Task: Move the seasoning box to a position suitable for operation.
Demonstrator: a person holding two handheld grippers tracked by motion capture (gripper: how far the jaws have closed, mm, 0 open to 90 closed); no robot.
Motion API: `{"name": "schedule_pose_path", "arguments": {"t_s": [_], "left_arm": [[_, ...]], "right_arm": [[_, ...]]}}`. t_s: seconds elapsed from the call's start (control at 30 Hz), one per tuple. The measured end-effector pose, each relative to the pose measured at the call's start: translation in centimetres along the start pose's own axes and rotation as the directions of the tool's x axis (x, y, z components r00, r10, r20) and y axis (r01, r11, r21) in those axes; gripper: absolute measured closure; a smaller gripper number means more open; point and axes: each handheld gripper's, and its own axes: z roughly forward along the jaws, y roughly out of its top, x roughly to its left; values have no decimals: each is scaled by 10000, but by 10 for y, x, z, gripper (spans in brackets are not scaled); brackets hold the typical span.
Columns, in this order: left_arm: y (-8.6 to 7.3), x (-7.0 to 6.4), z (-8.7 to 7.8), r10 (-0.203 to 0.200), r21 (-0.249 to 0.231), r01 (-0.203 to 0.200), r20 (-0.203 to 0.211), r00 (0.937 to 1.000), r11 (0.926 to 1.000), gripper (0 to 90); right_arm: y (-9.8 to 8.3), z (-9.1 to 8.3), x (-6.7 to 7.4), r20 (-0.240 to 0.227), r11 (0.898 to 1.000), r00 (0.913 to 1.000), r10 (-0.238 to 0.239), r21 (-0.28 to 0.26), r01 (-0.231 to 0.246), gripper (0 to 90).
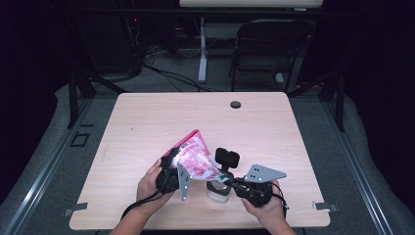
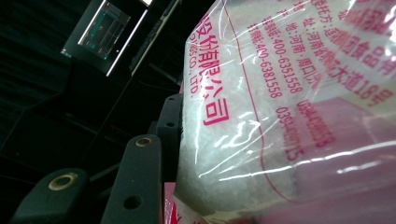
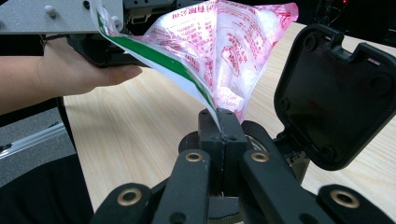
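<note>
While both grippers hold the clear plastic bag with pink writing [image 1: 195, 157] up over the wooden table [image 1: 147, 127], the left gripper [image 1: 172, 172] clamps its fat end and the right gripper [image 3: 223, 122] pinches one corner tight. I think pouring into the small container with the black flip lid [image 1: 219, 188] comes next, so the corner must point down.

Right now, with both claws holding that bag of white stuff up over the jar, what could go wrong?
1. The right claw pinches only a thin corner of the plastic bag; it could slip out or tear.
2. The bag hangs tilted above the small jar; if the corner opens, the white grains may miss it and land on the table.
3. The jar's black flip lid stands open near the bag and might get bumped.
</note>
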Motion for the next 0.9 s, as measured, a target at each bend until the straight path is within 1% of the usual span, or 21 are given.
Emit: {"name": "schedule_pose_path", "arguments": {"t_s": [0.23,0.3,0.43,0.9], "left_arm": [[0,0,-1,112,-19,-113,-80,9999,9999,637],[1,1,-1,231,-82,-233,-179,9996,9997,638],[1,2,-2,315,-106,-318,-270,9991,9994,638],[3,3,-3,509,-157,-516,-421,9978,9985,638]], "right_arm": [[-1,1,0,3,10000,10000,-10,27,10,900],[-1,1,0,-7,10000,10000,-18,20,18,900],[-1,1,0,13,10000,10000,-28,54,28,900],[-3,2,1,-6,9999,10000,51,93,-51,900]]}}
